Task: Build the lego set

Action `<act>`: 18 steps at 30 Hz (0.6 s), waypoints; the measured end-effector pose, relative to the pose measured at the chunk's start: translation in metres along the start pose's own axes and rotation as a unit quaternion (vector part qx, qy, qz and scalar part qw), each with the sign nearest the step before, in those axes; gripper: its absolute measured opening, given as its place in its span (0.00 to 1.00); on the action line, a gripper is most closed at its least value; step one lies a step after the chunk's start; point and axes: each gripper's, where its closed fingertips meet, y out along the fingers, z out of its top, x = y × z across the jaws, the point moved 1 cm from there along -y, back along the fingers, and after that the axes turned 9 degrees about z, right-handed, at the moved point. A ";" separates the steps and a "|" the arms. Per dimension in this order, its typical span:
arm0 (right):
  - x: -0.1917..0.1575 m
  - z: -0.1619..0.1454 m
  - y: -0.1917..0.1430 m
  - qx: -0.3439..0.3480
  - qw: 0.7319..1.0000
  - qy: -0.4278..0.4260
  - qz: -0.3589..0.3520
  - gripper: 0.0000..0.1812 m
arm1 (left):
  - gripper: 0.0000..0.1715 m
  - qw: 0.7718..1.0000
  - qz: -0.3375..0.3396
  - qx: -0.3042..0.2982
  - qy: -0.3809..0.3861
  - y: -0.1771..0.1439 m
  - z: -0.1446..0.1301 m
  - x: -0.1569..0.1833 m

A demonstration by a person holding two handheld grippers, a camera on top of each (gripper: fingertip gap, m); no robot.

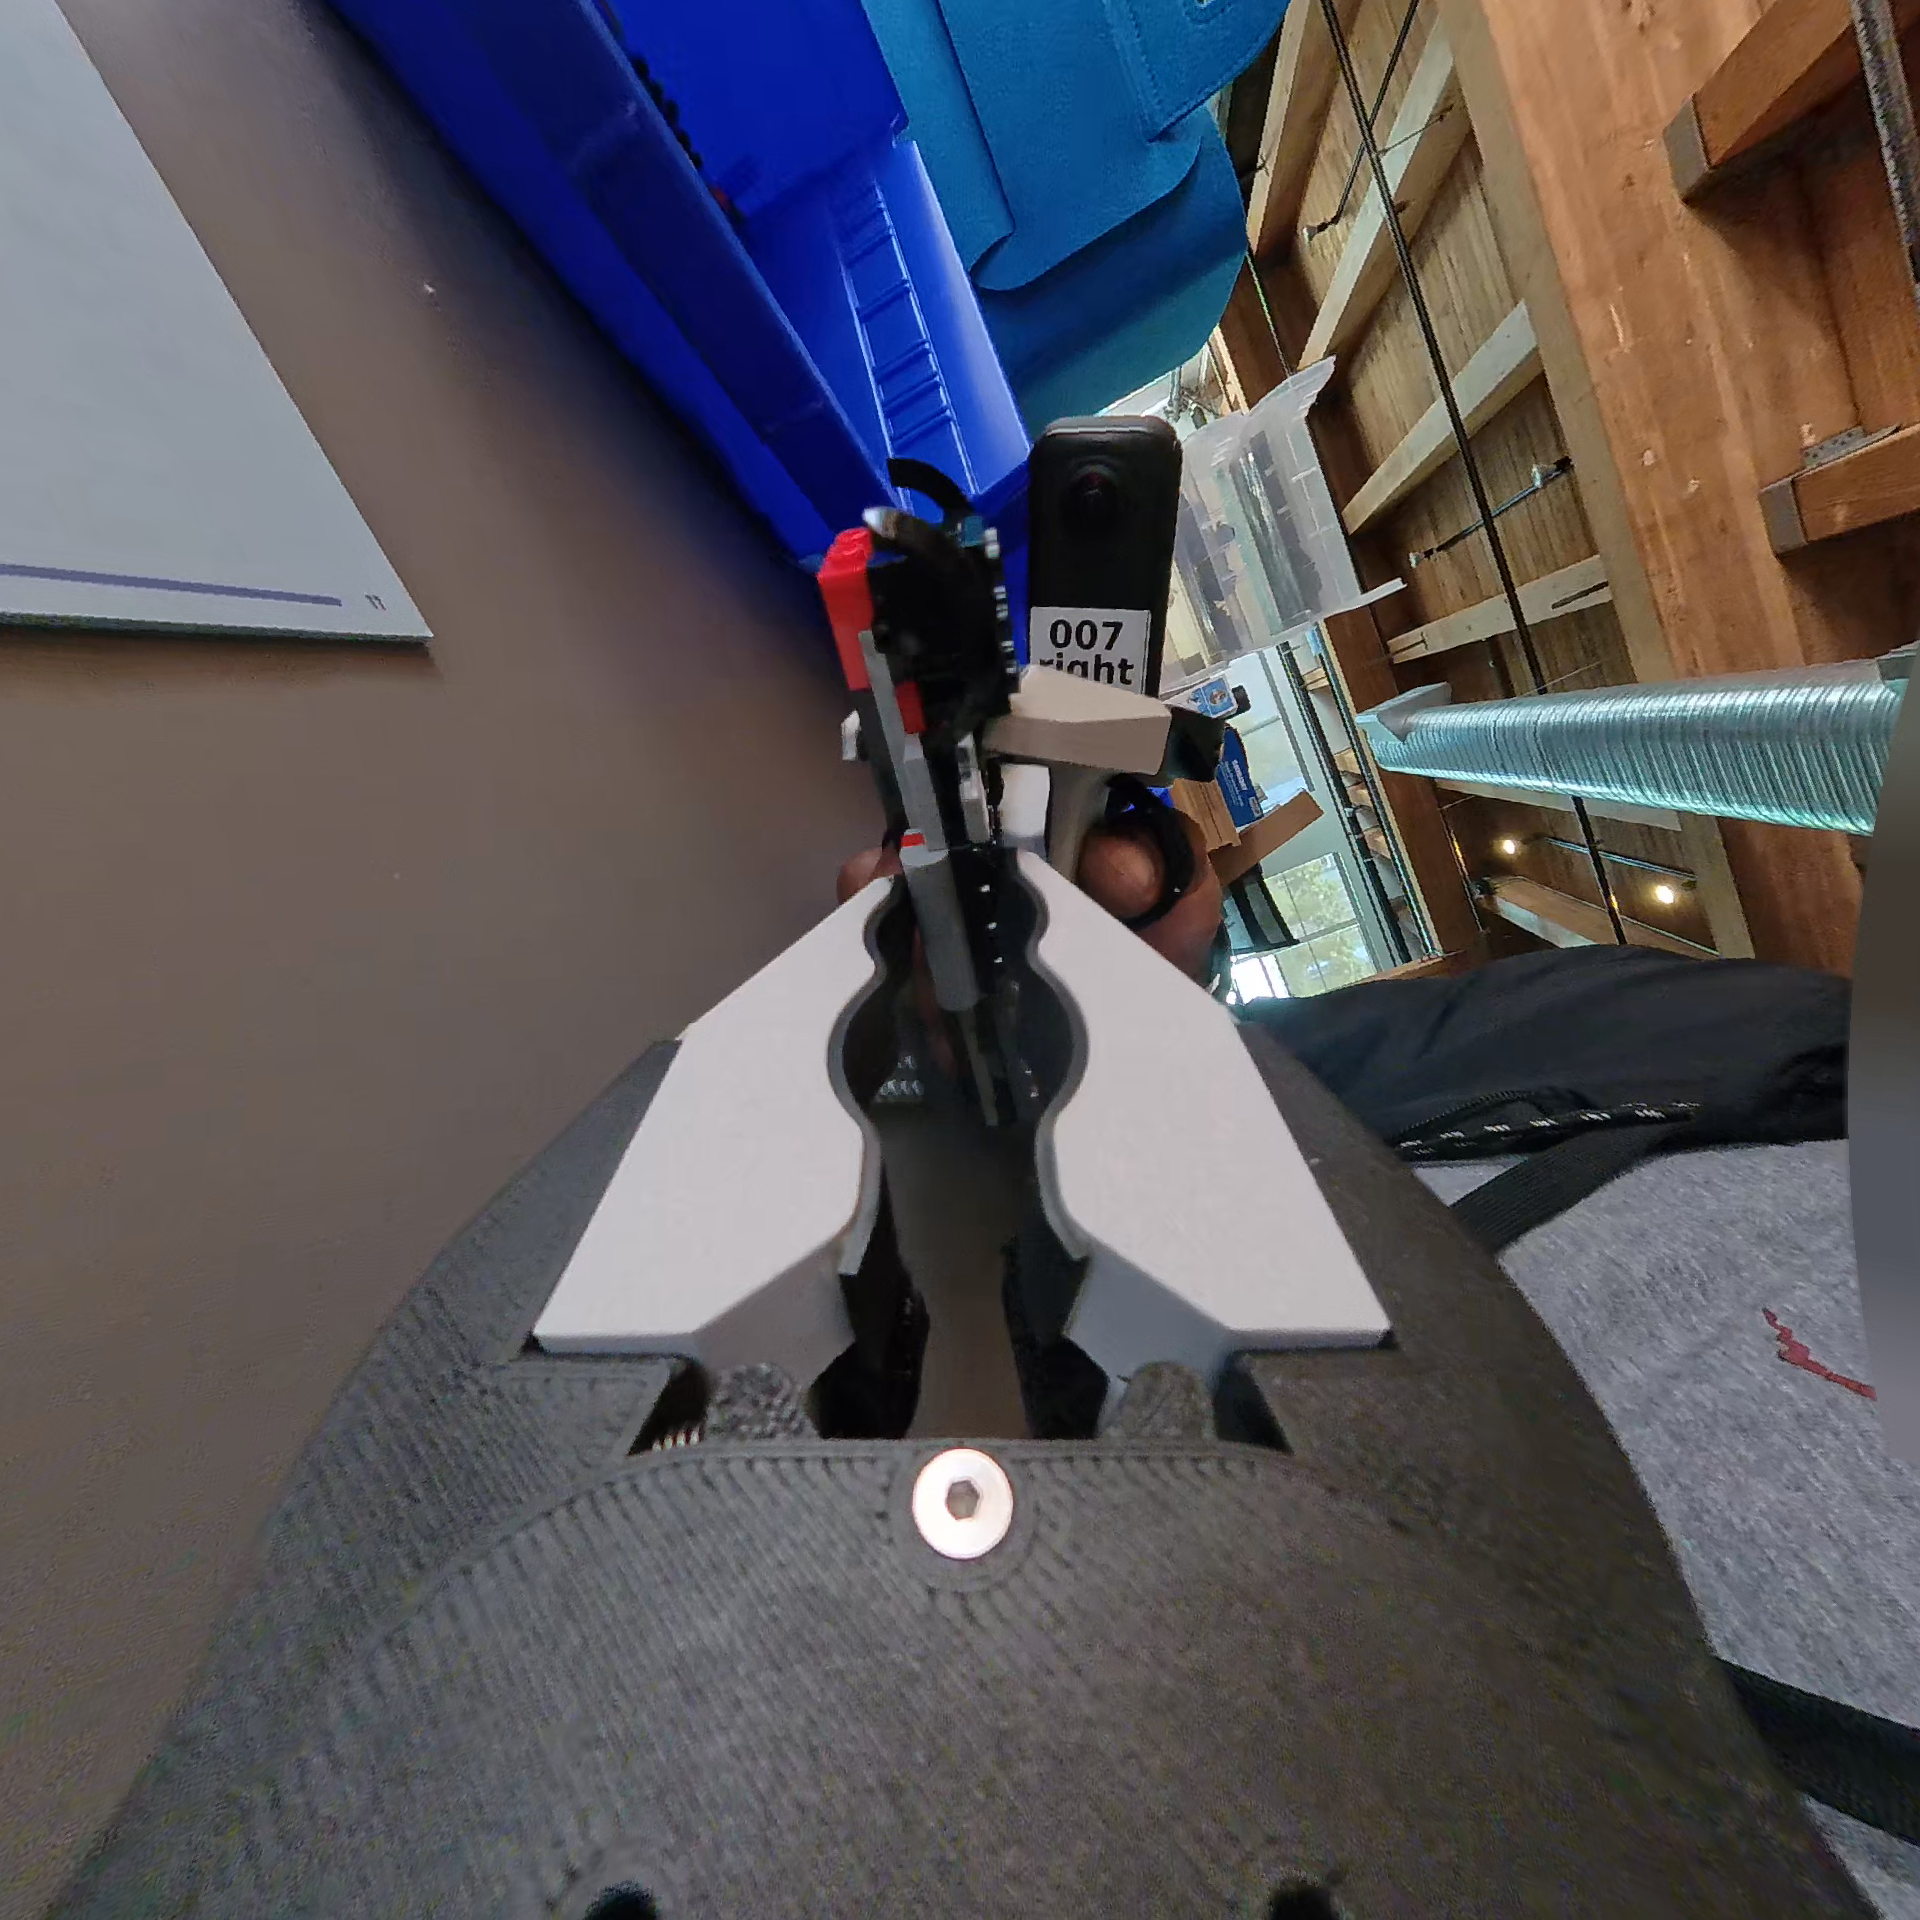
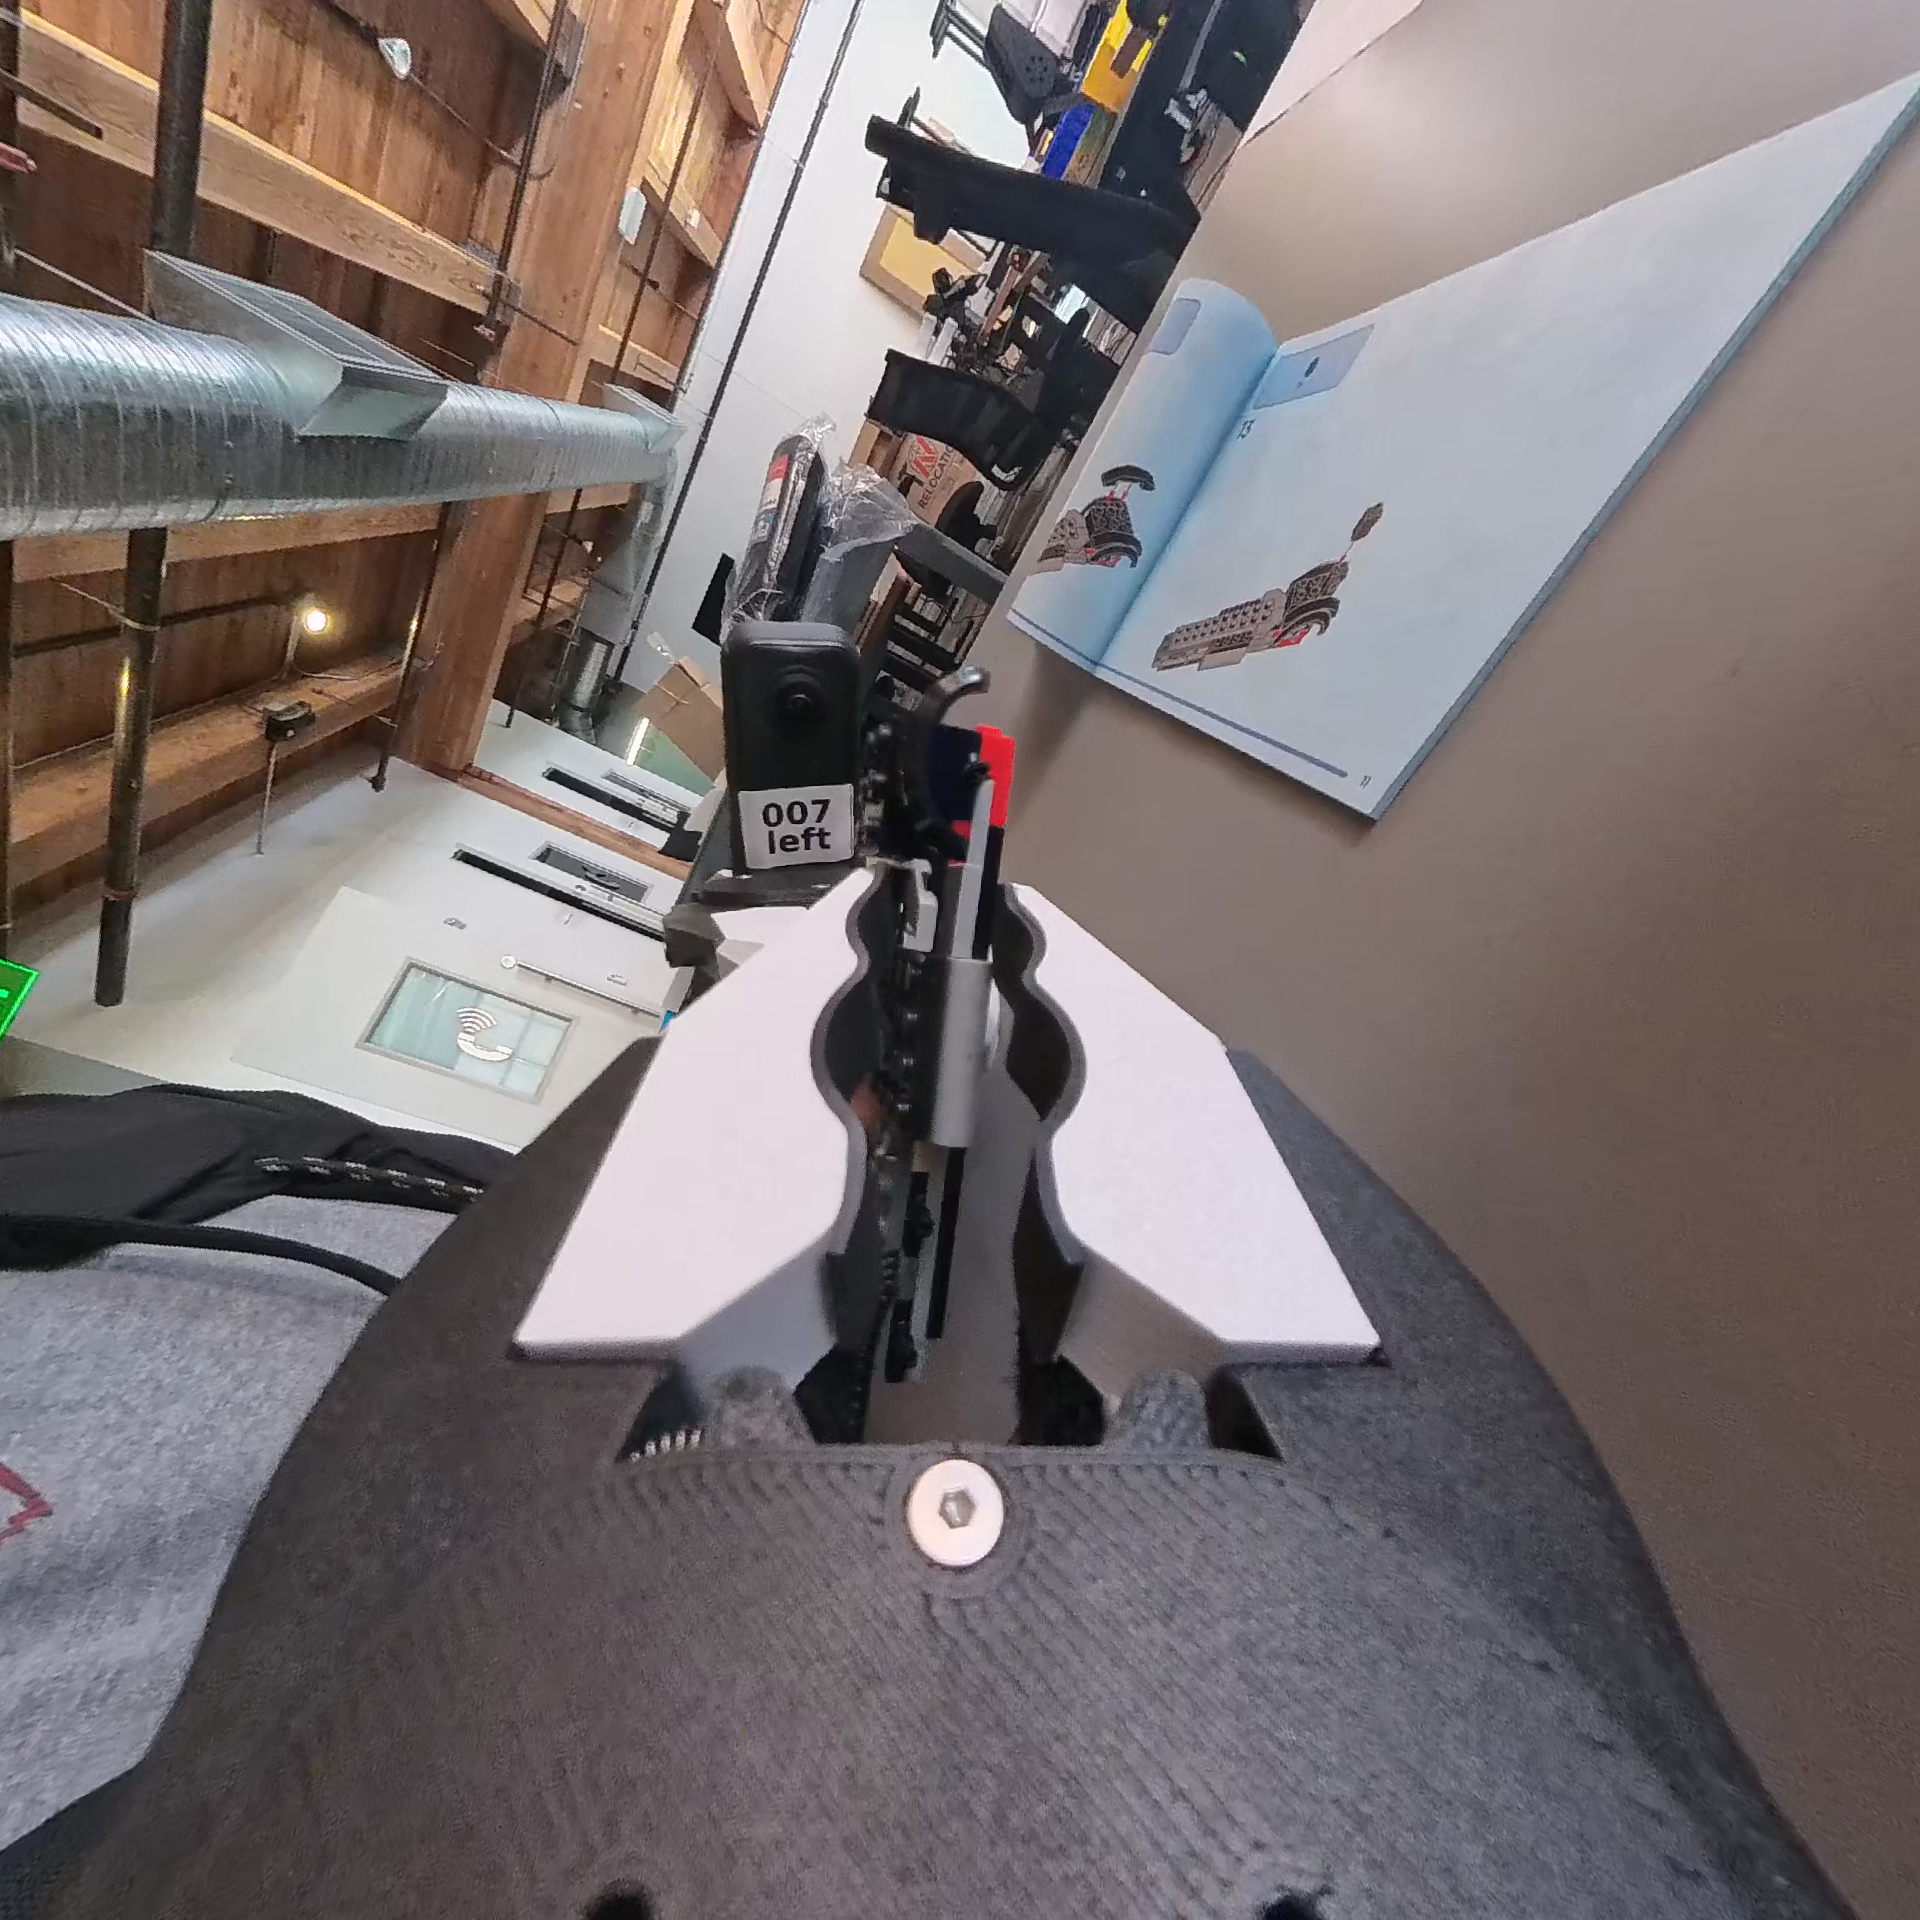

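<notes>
Both grippers meet on one thing, held up in the air above the brown worktop (image 2: 1558, 1039): a part-built lego model of black, grey and red bricks (image 1: 930, 665), long and thin, seen edge-on in both wrist views. The left gripper (image 1: 961, 883) is closed narrow on one end of the model, whose black studded strip and grey plate run down between its pale grey fingers (image 1: 748, 1132). The right gripper (image 2: 940, 914) is likewise closed narrow on the same lego model (image 2: 951, 831) from the opposite side, so the two tools face each other with the bricks bridging them. The open light-blue instruction booklet (image 2: 1455, 499) lies on the worktop to the side, and a blue plastic bin (image 1: 727, 260) stands beyond.

The step in hand appears to be seating or squeezing together layers of the model while both ends are supported. To do it well, the two grippers should stay in line along the model's length, so pressure goes straight through the studs rather than bending the thin stack. Pressure ought to be even and gentle; a twist of either wrist could pop the grey plate off. A glance at the booklet should confirm orientation before pressing.
</notes>
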 end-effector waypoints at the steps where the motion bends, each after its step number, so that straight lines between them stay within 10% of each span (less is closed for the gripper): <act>1: 0.000 0.000 0.000 -0.001 1.000 0.002 0.002 0.12 | 0.09 1.000 0.000 -0.001 -0.002 0.000 0.000 0.000; 18: 0.019 0.022 -0.036 -0.061 0.983 -0.142 -0.103 0.23 | 0.09 0.987 -0.023 0.077 -0.136 -0.027 0.050 -0.031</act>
